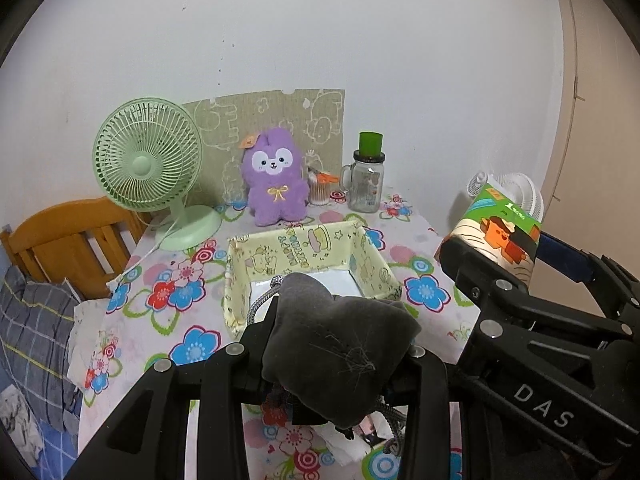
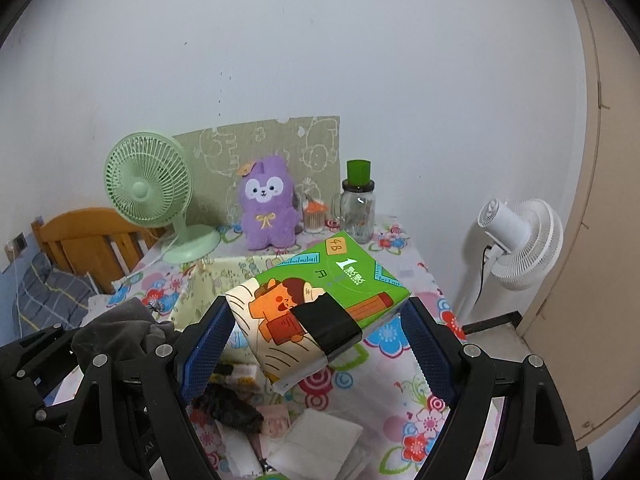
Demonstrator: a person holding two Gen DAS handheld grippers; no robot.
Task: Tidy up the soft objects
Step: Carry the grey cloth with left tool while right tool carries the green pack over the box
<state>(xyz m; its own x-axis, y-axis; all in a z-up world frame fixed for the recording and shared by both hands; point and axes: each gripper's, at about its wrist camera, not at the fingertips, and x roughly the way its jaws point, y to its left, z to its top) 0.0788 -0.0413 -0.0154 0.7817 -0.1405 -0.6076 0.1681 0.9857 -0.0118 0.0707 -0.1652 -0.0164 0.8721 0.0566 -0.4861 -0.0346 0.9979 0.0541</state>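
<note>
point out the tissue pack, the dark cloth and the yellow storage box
tissue pack (image 2: 320, 304), right wrist view, printed top face
dark cloth (image 1: 340, 344), left wrist view, bunched middle
yellow storage box (image 1: 304, 246), left wrist view, far inner wall

A purple plush rabbit (image 1: 275, 178) and pale green fan (image 1: 147, 162) sit at centre frame; the tablecloth (image 1: 192, 280) shows blue and red flowers; lower down, a dark grey cloth (image 1: 336, 340); right, a green-and-orange tissue pack (image 2: 320, 300).

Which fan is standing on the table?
The mint-green desk fan, left of the purple plush. The white fan stands on the floor, right of the table.
</note>
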